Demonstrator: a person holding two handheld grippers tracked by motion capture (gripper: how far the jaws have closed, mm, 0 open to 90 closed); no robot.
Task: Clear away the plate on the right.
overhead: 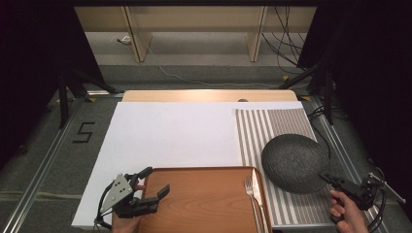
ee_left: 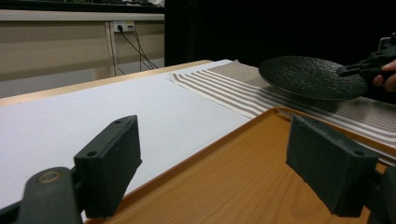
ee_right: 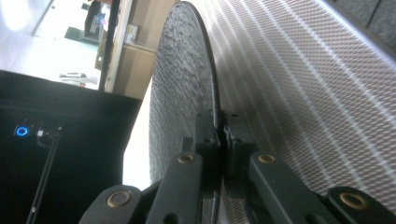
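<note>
Carefully now: my right hand-held gripper (overhead: 326, 176) pinches the plate (overhead: 294, 162) at its thin rim; stiff, heavyish, breakable. Left hand-held gripper (overhead: 156, 181) hangs open.

A light wooden table (overhead: 209, 95) carries everything here, its bare far edge showing as a pale strip. A large white sheet (overhead: 170, 136) lies flat over most of the top. On the right side, a striped placemat (overhead: 272, 127) with brown and cream bands rests on the sheet and runs from the far edge to the near edge. A brown wooden tray (overhead: 204, 199) sits at the near edge, its right rim just overlapping the placemat's left border.
</note>
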